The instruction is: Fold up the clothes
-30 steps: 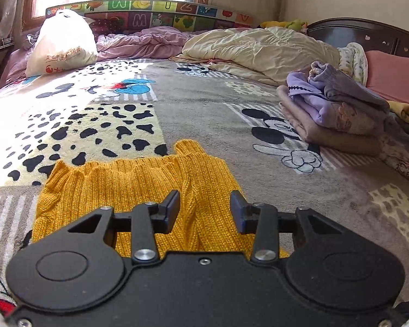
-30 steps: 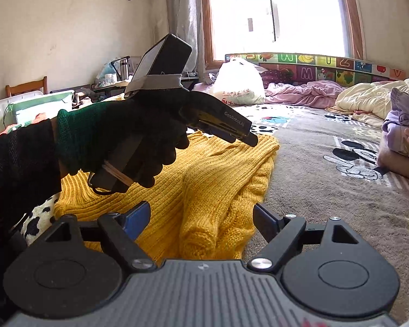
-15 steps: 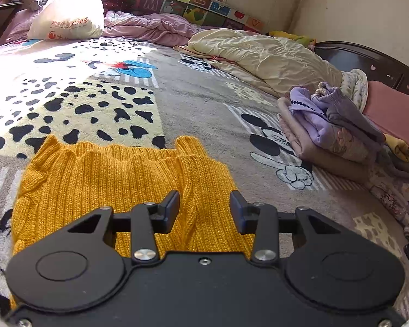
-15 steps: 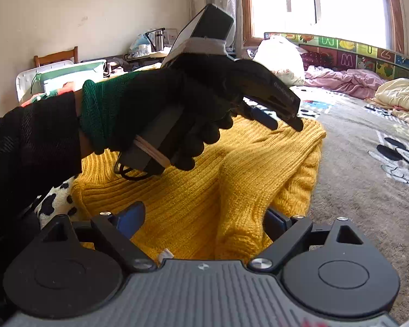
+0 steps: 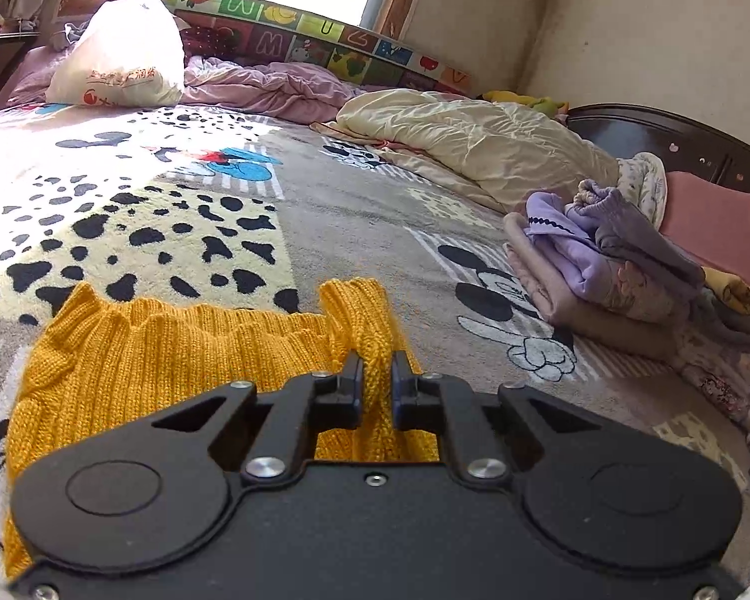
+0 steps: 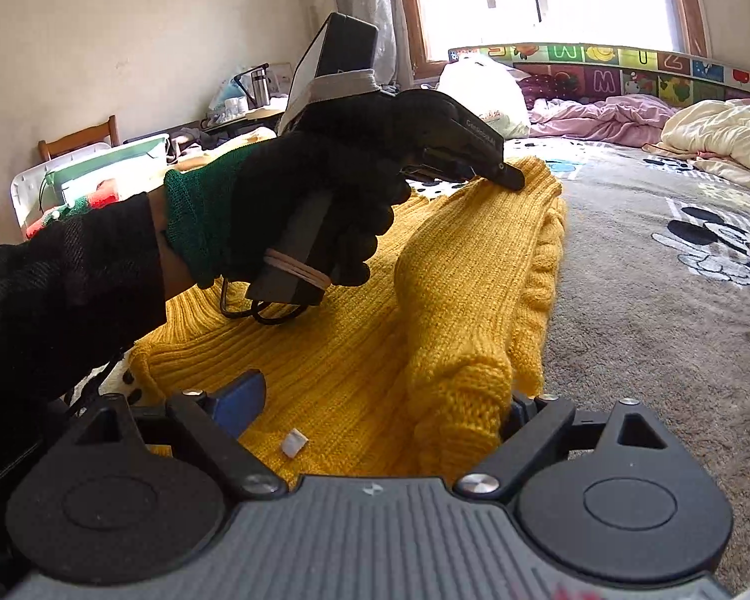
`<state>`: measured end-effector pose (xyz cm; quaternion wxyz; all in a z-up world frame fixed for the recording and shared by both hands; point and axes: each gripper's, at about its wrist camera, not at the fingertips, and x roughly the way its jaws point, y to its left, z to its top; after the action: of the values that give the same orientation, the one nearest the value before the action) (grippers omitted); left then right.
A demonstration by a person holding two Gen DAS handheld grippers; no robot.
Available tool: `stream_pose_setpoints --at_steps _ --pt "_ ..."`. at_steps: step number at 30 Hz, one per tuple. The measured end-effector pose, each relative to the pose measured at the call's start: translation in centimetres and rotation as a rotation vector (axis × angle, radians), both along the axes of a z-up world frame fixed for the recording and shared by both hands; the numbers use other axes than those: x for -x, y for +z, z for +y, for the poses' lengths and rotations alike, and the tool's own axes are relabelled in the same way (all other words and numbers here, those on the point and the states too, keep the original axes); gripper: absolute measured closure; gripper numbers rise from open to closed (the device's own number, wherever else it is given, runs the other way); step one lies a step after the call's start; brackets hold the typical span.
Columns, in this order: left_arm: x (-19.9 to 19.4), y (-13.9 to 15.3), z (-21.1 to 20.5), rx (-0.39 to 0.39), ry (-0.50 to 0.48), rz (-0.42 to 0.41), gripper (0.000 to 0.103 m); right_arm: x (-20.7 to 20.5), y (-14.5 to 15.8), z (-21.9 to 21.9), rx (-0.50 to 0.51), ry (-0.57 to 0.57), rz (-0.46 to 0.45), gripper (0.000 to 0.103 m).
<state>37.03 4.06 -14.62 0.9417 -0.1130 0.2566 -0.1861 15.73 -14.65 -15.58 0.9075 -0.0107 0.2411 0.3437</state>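
Note:
A yellow knit sweater [image 5: 185,350] lies flat on the patterned bed blanket [image 5: 355,210], with a sleeve folded over it lengthwise [image 6: 465,270]. My left gripper [image 5: 376,375] is shut on a ridge of the knit near the sleeve's cuff end. In the right wrist view a black-gloved hand [image 6: 325,190] holds that left gripper [image 6: 510,180] at the sweater's far edge. My right gripper [image 6: 380,405] stands wide at the near end, its jaws closing. The bulging shoulder fold [image 6: 455,400] sits between them. It hides the right finger, and the blue left pad [image 6: 240,400] is clear of the knit.
A stack of folded purple and beige clothes [image 5: 615,270] lies to the right, before a dark headboard [image 5: 675,140]. A cream quilt [image 5: 475,145] and a white plastic bag [image 5: 120,60] lie at the far side. A white crate [image 6: 90,170] and chair stand beyond the bed's left.
The left gripper's jaws went from apart to pinched on the yellow knit. In the right wrist view the gloved hand dropped its gripper onto the sweater's far edge.

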Motion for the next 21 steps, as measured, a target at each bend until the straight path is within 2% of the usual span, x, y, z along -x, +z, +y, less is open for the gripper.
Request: stream_pose_setpoints --at_steps 4,5,7,8,9,11,14,16,19,21 --pt "0.1 0.2 0.2 0.015 -0.007 -0.009 0.095 1.7 0.5 -1.2 0.025 -0.109 -0.088 0.017" --pt "0.2 0.1 0.2 0.019 -0.006 -0.012 0.095 1.7 0.6 -1.4 0.011 -0.099 -0.086 0.017" --pt "0.1 0.0 0.2 0.027 -0.005 -0.015 0.095 1.2 0.1 -0.9 0.019 -0.026 -0.016 0.017" --pt "0.1 0.0 0.1 0.023 -0.002 -0.014 0.095 1.0 -0.5 -0.3 0.051 0.021 0.036 0.018" --pt "0.0 -0.1 0.0 0.015 -0.002 -0.011 0.095 1.2 -1.1 0.5 0.103 0.057 0.049 0.017" --pt "-0.1 -0.3 -0.3 -0.003 -0.006 0.004 0.095 2.3 -1.2 1.7 0.182 0.084 -0.018 0.016" --pt "0.1 -0.3 -0.5 -0.004 -0.054 0.011 0.095 3.0 -1.0 2.1 0.230 0.083 -0.059 0.017" --pt "0.2 -0.1 -0.4 0.012 -0.073 0.010 0.094 3.0 -0.7 1.9 0.232 0.050 -0.079 0.017" --pt "0.3 0.3 0.2 0.055 -0.076 0.015 0.094 3.0 0.3 1.0 0.177 -0.017 -0.137 0.017" --pt "0.3 0.3 0.4 0.068 -0.080 0.025 0.094 2.7 0.6 0.6 0.143 -0.008 -0.139 0.017"
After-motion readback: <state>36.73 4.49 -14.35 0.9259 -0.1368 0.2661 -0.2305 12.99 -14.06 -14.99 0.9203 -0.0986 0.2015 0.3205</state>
